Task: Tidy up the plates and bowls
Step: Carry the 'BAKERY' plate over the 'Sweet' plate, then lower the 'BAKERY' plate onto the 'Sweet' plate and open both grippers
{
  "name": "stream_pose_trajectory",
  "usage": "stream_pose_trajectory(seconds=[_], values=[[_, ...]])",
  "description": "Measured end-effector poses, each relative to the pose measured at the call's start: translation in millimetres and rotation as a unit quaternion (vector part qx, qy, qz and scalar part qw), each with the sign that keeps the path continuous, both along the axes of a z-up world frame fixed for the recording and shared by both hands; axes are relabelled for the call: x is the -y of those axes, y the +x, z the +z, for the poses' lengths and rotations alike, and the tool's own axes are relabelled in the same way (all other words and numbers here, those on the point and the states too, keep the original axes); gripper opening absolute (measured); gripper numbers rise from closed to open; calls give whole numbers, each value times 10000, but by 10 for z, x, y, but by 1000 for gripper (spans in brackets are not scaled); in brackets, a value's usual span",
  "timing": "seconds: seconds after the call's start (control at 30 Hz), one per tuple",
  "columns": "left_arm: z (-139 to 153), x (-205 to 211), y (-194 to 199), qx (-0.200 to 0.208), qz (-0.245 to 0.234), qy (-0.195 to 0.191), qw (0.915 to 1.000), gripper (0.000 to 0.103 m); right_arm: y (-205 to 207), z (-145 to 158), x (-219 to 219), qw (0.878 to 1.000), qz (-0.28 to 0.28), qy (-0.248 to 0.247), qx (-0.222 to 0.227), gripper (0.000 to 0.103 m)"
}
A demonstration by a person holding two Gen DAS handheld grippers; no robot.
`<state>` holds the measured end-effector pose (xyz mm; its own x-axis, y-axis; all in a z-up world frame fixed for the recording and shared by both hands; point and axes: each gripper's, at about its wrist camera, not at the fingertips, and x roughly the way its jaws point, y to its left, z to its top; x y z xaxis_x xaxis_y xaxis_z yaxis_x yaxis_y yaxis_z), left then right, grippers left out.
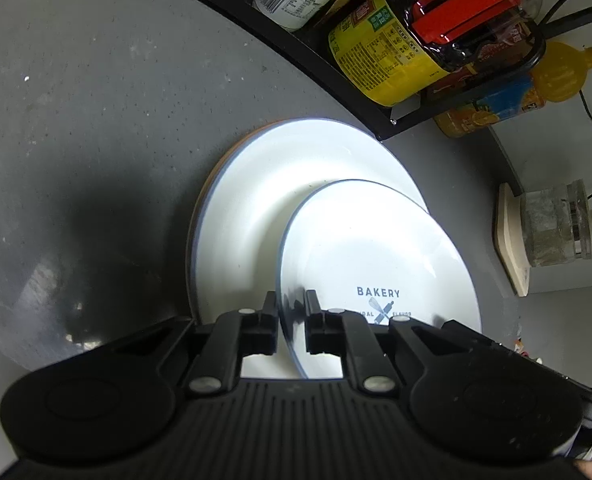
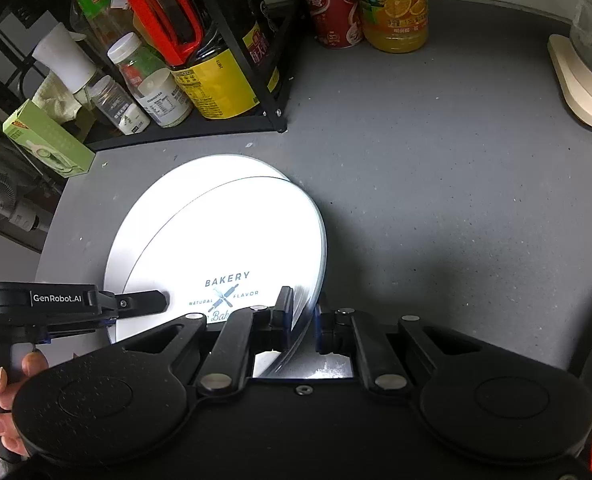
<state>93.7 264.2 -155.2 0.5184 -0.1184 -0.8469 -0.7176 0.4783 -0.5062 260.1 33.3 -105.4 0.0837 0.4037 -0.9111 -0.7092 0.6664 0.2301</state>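
Note:
A small white plate (image 1: 376, 248) with a blue rim and "BAKERY" print is held tilted above a larger white plate (image 1: 264, 200) that lies on the grey counter. My left gripper (image 1: 292, 308) is shut on the small plate's left rim. My right gripper (image 2: 304, 308) is shut on the same small plate (image 2: 232, 248) at its right rim. The larger plate (image 2: 136, 232) shows beneath it. The left gripper (image 2: 152, 302) shows in the right wrist view at the plate's left edge. A brownish edge under the larger plate hints at another plate below.
A black wire rack (image 2: 256, 120) with bottles and jars stands just behind the plates. An orange juice bottle (image 2: 396, 8) and a red can (image 2: 334, 8) stand beside it. A glass jar on a beige base (image 1: 552, 228) sits at the right. A green box (image 2: 48, 140) lies left.

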Motion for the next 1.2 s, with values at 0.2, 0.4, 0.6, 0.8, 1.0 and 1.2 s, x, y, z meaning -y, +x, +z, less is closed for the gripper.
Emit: stream_pose_trajectory(seconds=[0.2,0.4,0.6,0.8,1.0,1.2], values=[[136,-57,-1,-220,-74,386,9990,11,-7,14,-43,10000,17,30,71,7],[361,-183,-120,-161,85,703,9974,26,-20,-25,-109,10000,81,42,35,8],[502,-267,-251,-205,305,1052,9938,47,-40,-121,-200,10000,91,-33,-11,11],[388,-290,-333,-399,414,905,9942,47,-32,-179,-294,9999,111,-89,31,13],[307,-263,-372,-511,498,952,9929,52,-57,-223,-362,9997,160,-155,93,14],[290,-291,-343,-539,472,996,9924,53,-35,-194,-352,9999,29,-150,-50,23]])
